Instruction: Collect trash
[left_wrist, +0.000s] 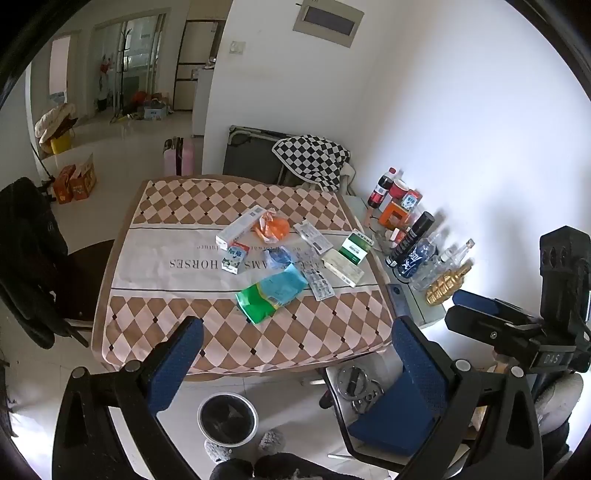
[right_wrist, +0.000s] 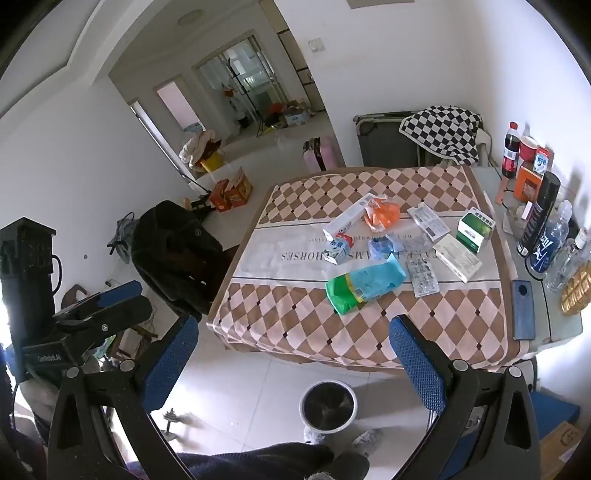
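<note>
Trash lies scattered mid-desk on the brown-and-cream diamond-patterned cloth of the desk (left_wrist: 155, 332): a green and light-blue plastic bag (left_wrist: 271, 293), a crumpled orange wrapper (left_wrist: 273, 227), a long white carton (left_wrist: 242, 225), a small blue-and-white milk carton (left_wrist: 234, 258), a green-and-white box (left_wrist: 355, 249) and silver blister packs (left_wrist: 316, 275). In the left wrist view, the left gripper (left_wrist: 297, 332) hovers before the desk's near edge, jaws wide apart and empty; the trash sits beyond them, the bag nearest. A round black-lined bin (left_wrist: 227, 419) stands on the floor below, between the jaws.

In the right wrist view, the right gripper (right_wrist: 293, 330) also has its jaws spread, holding nothing; the bag (right_wrist: 364, 286) lies just beyond them, and the bin (right_wrist: 328, 406) is on the floor.
</note>
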